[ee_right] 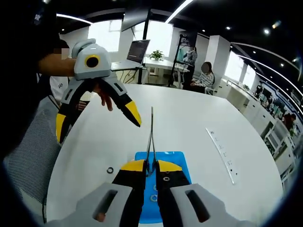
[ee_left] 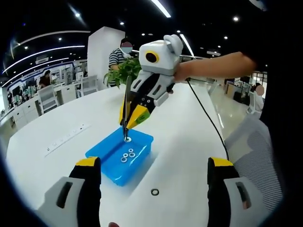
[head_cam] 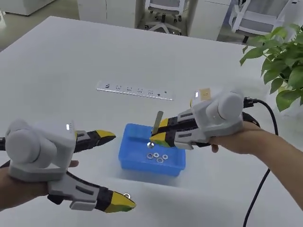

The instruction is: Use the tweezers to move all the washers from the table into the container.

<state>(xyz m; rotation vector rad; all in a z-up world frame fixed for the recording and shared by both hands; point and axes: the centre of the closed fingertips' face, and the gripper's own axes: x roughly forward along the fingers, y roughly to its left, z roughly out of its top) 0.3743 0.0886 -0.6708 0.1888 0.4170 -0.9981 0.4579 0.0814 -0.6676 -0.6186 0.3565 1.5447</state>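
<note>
A blue container (head_cam: 142,165) sits mid-table with several washers (head_cam: 157,156) inside. My right gripper (head_cam: 160,135) is shut on metal tweezers (head_cam: 156,122), whose tip holds a washer (head_cam: 150,145) just over the container's far side. In the left gripper view the tweezers (ee_left: 127,101) point down with the washer (ee_left: 127,139) above the container (ee_left: 106,163). One loose washer (head_cam: 126,195) lies on the table in front of the container, near my open left gripper (head_cam: 113,170). In the right gripper view the left gripper (ee_right: 97,123) gapes beyond the tweezers (ee_right: 151,135).
A white power strip (head_cam: 135,91) lies on the table behind the container. A leafy plant (head_cam: 281,61) stands at the right edge, and office chairs (head_cam: 163,12) are beyond the table. A black cable (head_cam: 265,165) trails from the right gripper.
</note>
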